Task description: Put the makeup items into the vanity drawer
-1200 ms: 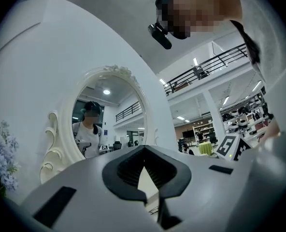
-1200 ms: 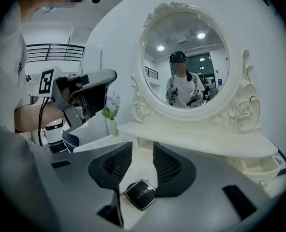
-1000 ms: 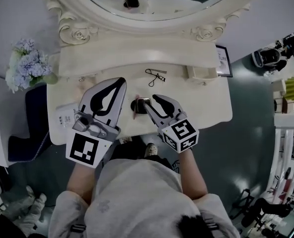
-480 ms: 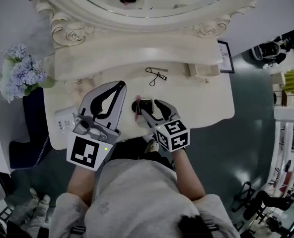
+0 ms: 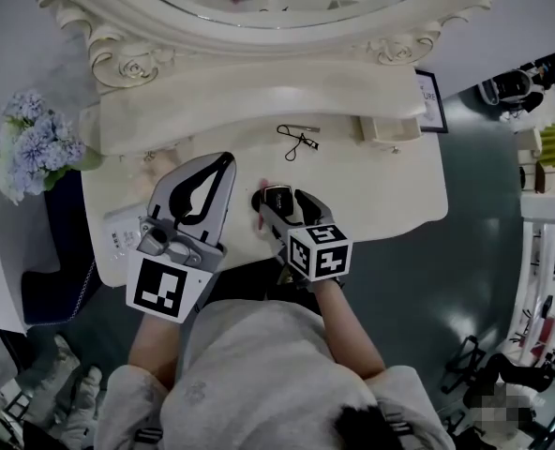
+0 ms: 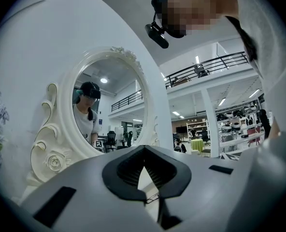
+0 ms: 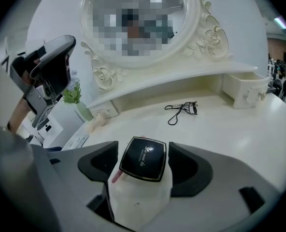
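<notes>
Cream vanity table (image 5: 390, 195), near edge: your right tongs (image 5: 279, 201) have just been opening wide, straddling the black compact (image 7: 143, 158) without pinching it. Left tongs (image 5: 229, 157) are hovering closed, empty. Eyelash curler (image 5: 297, 141) is lying farther back. Nothing is looking stowed yet.

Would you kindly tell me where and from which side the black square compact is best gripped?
I would grip the black compact across two opposite edges, coming down from the person's side. It lies flat on the vanity top and is thin, so only the edges offer hold. The right gripper straddles it; its jaws have just been opening and do not press it.
</notes>
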Motion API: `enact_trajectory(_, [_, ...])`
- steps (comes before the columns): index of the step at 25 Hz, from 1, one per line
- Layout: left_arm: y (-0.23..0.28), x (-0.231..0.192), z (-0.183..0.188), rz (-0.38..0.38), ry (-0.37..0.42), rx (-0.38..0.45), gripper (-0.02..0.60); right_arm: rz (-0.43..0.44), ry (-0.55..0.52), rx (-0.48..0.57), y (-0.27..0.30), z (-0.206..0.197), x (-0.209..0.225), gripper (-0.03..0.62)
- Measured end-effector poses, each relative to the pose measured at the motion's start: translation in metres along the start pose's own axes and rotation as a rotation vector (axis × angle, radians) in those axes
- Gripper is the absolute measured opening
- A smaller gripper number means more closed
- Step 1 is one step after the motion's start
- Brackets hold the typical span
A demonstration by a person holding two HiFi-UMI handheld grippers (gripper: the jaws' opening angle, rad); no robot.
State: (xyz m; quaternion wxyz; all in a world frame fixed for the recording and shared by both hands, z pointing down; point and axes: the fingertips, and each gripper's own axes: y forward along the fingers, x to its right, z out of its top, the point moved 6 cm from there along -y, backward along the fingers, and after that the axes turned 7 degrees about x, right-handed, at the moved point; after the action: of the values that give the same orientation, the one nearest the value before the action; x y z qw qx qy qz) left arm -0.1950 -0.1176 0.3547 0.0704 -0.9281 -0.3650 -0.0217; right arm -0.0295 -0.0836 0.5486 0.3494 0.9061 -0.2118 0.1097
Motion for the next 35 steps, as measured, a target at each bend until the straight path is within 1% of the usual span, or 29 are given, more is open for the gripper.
enact_trajectory(8, [0.001, -0.003, -0.003, -0.012, 0.009, -0.001, 0.014, -0.016, 0.043, -0.071, 0.010, -0.017, 0.000, 0.316])
enact_trajectory(13, [-0.002, -0.005, -0.005, -0.010, 0.012, -0.010, 0.014, -0.032, 0.007, -0.087, 0.013, -0.019, -0.001, 0.314])
enact_trajectory(16, [-0.003, -0.004, -0.004, -0.009, 0.014, -0.005, 0.014, -0.023, 0.018, -0.085, 0.013, -0.019, 0.001, 0.314])
enact_trajectory(22, [-0.005, -0.003, 0.000, -0.007, 0.020, 0.003, 0.014, -0.008, 0.036, -0.003, 0.002, -0.004, 0.002, 0.314])
enact_trajectory(30, [-0.007, 0.000, 0.003, 0.004, 0.017, 0.007, 0.014, 0.018, -0.036, 0.159, -0.022, 0.034, 0.000, 0.314])
enact_trajectory(35, [-0.006, 0.007, 0.003, 0.001, 0.014, 0.004, 0.014, 0.042, -0.055, 0.234, -0.035, 0.045, -0.002, 0.314])
